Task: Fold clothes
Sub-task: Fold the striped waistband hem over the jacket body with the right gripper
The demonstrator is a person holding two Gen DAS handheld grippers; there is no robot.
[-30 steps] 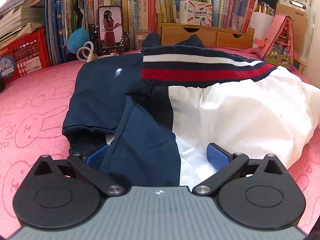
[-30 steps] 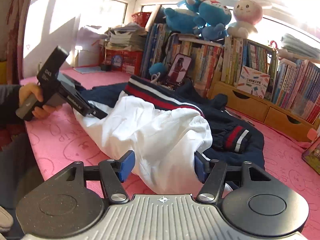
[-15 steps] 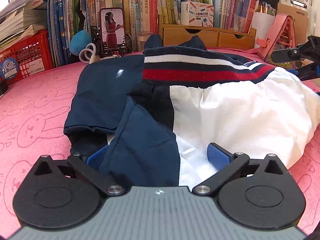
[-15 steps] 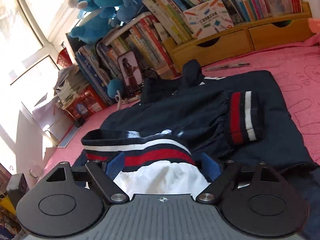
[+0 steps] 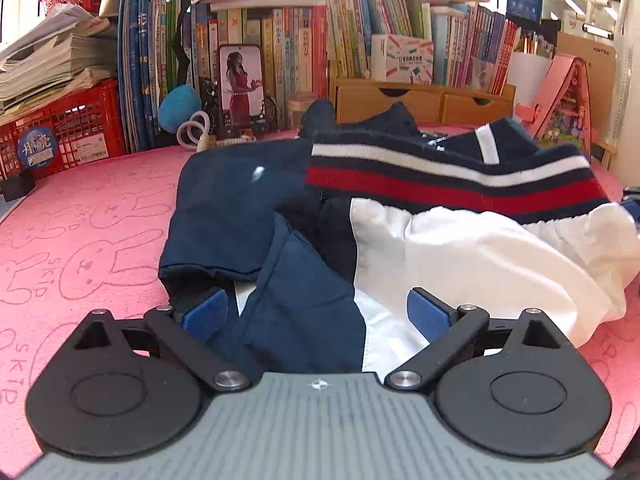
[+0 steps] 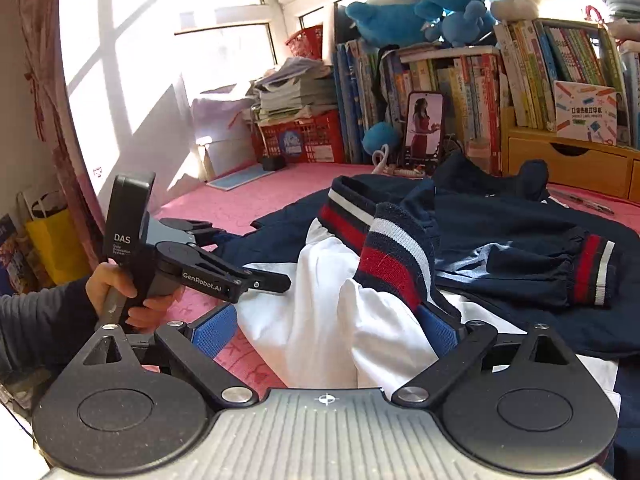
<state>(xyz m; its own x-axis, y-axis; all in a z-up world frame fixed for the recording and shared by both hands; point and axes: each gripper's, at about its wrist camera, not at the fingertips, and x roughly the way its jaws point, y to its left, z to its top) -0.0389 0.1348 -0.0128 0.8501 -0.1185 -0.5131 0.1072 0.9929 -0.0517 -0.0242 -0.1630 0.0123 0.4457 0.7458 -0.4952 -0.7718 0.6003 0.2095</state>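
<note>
Work surface: a pink cloth (image 5: 92, 216) printed with outlined rabbits, backed by a wall of upright books (image 5: 280, 56). A red crate (image 5: 68, 128) under a stack of papers (image 5: 44, 64) stands at the far left of the left wrist view. A phone (image 5: 240, 84) is propped against the books, with a blue ball (image 5: 179, 107) and white rings (image 5: 194, 130) just beside it. Wooden drawers (image 5: 420, 102) and a pink toy house (image 5: 568, 104) stand to the right. Blue plush toys (image 6: 420, 4) sit on top of the books in the right wrist view.

Task item: a navy, white and red-striped jacket (image 5: 440, 240) lies crumpled in the middle of the cloth. Its striped hem band (image 5: 448, 176) is bunched up across the far side, and a striped cuff (image 6: 592, 270) lies out to the right.

My left gripper (image 5: 316, 312) has its fingers spread wide, with navy and white fabric lying between the blue pads (image 5: 426, 314); I cannot tell whether they press on it. My left hand (image 6: 132, 300) grasps its handle.

My right gripper (image 6: 326, 330) has just been opening. Its fingers are wide apart, and a raised fold of white lining and striped hem stands between them, touching the right pad and clear of the left pad (image 6: 214, 332). This fold blocks my view of the jacket's middle.
</note>
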